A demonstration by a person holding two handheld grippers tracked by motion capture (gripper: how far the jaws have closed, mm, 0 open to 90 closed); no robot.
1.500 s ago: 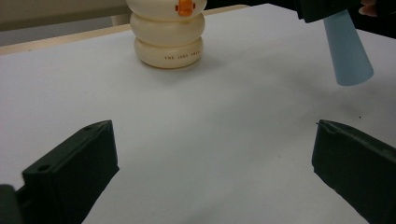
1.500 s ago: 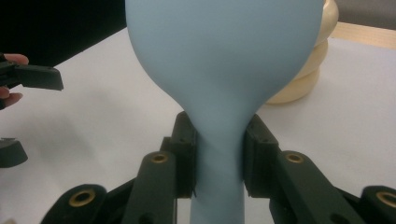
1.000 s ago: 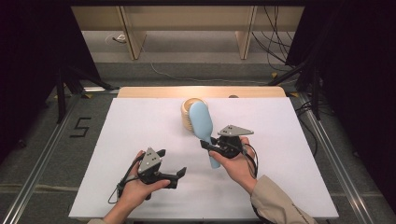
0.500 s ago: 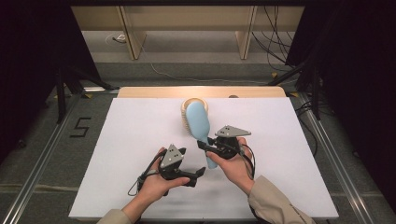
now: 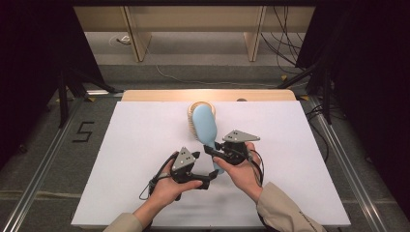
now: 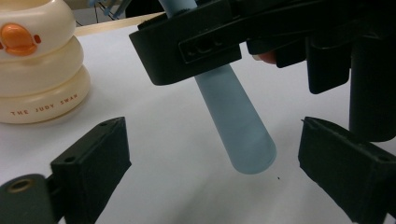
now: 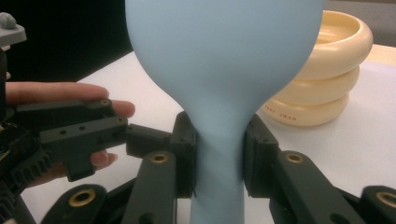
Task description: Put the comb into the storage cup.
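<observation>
A light blue brush (image 5: pixel 205 125) is held up off the white table, its broad head toward the far side. My right gripper (image 5: pixel 214 153) is shut on its narrow neck (image 7: pixel 219 154), one pad pressed on each side. My left gripper (image 5: pixel 211 176) comes in from the left at the handle's free end. In the left gripper view the rounded handle tip (image 6: pixel 245 140) hangs between my wide-apart fingers (image 6: pixel 95 158) without touching either. These jaws have just been closing a little. The right gripper's body (image 6: pixel 219 32) crosses above.
A cream container of stacked rings (image 5: pixel 200 105), with an orange duck bill (image 6: pixel 18 39), stands just behind the brush head near the far edge. The white table top (image 5: pixel 140 145) spreads to both sides, with a wooden strip (image 5: pixel 159 94) along its back.
My left hand has moved right across the table, bringing its gripper up to the brush handle's end. The right hand and the brush have stayed put.
</observation>
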